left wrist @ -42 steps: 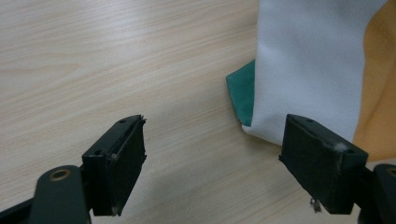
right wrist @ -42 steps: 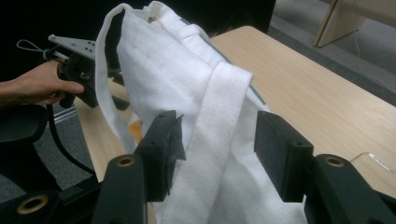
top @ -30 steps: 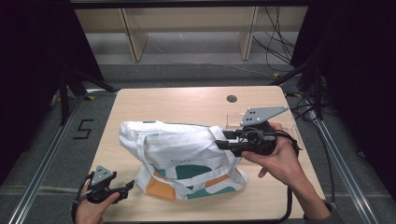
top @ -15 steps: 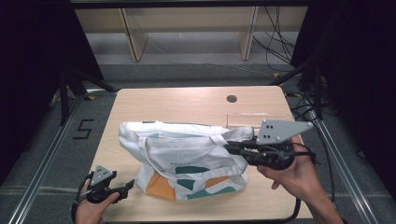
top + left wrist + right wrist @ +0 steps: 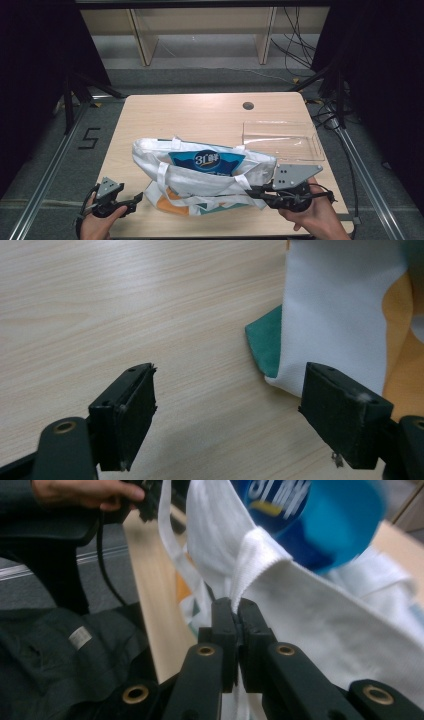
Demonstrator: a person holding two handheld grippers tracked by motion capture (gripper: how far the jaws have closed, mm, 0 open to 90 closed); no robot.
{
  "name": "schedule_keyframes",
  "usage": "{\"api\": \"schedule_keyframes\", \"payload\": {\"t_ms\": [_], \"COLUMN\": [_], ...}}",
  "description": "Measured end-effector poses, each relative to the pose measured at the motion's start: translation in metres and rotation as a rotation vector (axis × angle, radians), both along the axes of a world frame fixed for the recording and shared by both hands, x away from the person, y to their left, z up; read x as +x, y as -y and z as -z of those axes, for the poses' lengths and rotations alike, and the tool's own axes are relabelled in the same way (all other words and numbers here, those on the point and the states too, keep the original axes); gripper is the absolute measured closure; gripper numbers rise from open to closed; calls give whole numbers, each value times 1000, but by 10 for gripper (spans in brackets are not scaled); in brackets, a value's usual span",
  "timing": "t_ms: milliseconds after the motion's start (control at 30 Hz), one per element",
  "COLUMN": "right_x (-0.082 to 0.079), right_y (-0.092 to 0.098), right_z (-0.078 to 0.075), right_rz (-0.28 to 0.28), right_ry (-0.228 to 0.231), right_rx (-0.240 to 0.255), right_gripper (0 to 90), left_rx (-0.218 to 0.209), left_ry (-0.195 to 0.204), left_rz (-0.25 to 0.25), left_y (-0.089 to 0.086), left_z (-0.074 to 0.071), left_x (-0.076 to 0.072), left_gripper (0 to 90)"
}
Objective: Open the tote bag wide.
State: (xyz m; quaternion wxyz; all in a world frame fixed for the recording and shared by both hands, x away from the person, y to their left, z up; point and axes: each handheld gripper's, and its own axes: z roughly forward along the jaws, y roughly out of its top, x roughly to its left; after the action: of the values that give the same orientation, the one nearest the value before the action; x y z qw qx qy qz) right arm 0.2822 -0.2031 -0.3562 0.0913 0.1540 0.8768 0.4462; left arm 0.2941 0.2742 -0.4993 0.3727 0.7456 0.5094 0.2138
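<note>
Right gripper (image 5: 235,611) pinches woven strap (image 5: 250,560) — white.

Light wooden table (image 5: 170,117) carrying two things.
A white tote bag (image 5: 200,175) is lying on it; a clear plastic tray (image 5: 282,140) is sitting just beyond the bag's right end.
</note>
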Motion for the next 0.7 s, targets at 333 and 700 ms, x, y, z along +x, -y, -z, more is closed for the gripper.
{"api": "schedule_keyframes", "payload": {"t_ms": [333, 700], "right_x": [11, 30], "right_y": [-2, -1], "right_z": [53, 107], "right_rz": [18, 62], "right_ry": [-114, -207], "right_rx": [-57, -194], "right_gripper": [880, 881], "left_rx": [3, -6], "left_ry": [14, 19], "left_rz": [4, -3], "left_y": [-4, -4], "left_z": [-1, -2], "left_x": [2, 2], "left_gripper": [215, 216]}}
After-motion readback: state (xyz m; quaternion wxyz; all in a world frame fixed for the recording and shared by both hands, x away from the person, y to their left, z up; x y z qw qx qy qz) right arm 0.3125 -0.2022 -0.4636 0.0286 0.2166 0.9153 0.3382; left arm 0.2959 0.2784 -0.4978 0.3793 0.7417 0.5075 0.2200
